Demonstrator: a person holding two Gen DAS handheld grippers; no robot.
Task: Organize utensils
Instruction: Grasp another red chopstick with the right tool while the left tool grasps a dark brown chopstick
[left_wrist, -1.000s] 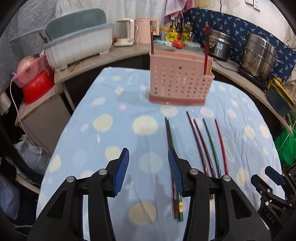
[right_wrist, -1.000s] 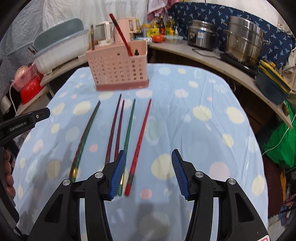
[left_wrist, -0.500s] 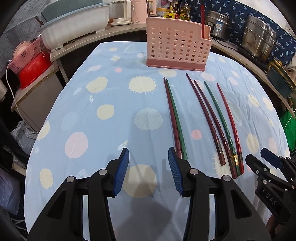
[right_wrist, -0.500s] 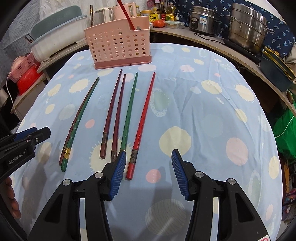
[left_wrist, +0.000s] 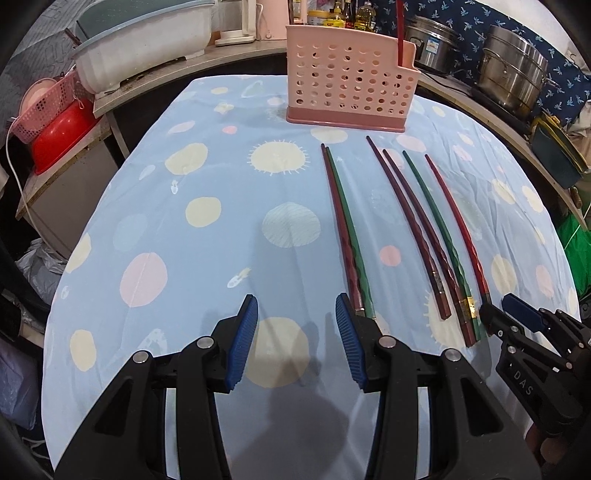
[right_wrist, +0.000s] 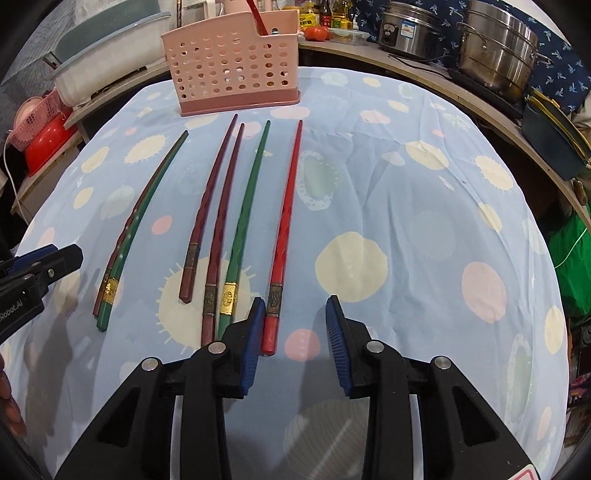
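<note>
Several long chopsticks lie side by side on the blue dotted tablecloth (left_wrist: 207, 258): a maroon and green pair (left_wrist: 347, 229) on the left, two maroon ones (right_wrist: 218, 206), a green one (right_wrist: 247, 210) and a red one (right_wrist: 286, 218). A pink perforated holder (left_wrist: 351, 85) stands at the far side with one red chopstick (left_wrist: 400, 33) upright in it. My left gripper (left_wrist: 293, 343) is open and empty, just left of the near end of the left pair. My right gripper (right_wrist: 293, 339) is open and empty, with the red chopstick's near end beside its left finger.
A curved counter behind the table carries steel pots (right_wrist: 498, 44), a rice cooker (right_wrist: 410, 26), bottles and a white tub (left_wrist: 147, 48). A red basin and pink basket (left_wrist: 51, 122) sit at the left. The table edge drops off at both sides.
Both grippers have dropped lower and closer to the cloth and the chopsticks' near ends. The right gripper now sits at the red chopstick's end. Nothing on the table has moved.
</note>
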